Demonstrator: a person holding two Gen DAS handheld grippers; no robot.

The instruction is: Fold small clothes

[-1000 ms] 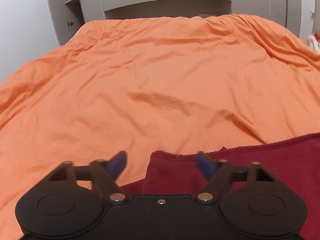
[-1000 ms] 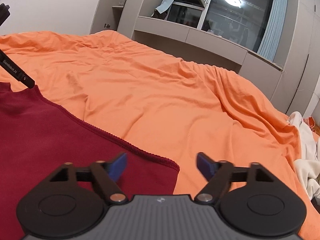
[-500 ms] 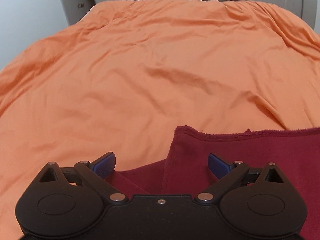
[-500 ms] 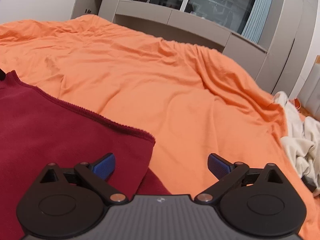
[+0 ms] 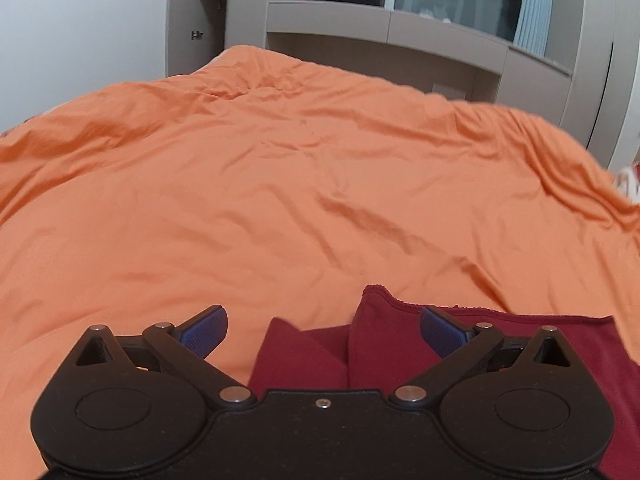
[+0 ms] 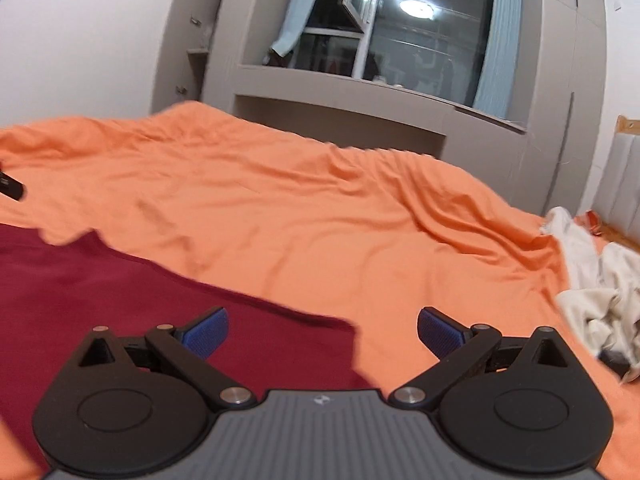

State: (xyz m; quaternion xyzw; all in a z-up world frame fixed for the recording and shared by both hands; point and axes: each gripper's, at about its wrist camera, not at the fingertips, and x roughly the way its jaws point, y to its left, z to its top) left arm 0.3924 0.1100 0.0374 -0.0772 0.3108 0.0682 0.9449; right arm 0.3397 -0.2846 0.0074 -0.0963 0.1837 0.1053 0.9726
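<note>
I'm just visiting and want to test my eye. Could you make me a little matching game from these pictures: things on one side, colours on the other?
Things:
1. bedspread
2. garment
3. curtain
4. crumpled cloth

Colours:
A. pale blue
B. dark red
C. off-white
D. orange

Pairs: 1-D, 2-B, 3-A, 4-C

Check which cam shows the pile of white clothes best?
Right wrist view: the white clothes lie crumpled at the right edge of the orange bed cover, folds visible. Left wrist view catches only a blurred white sliver at its right edge.
</note>
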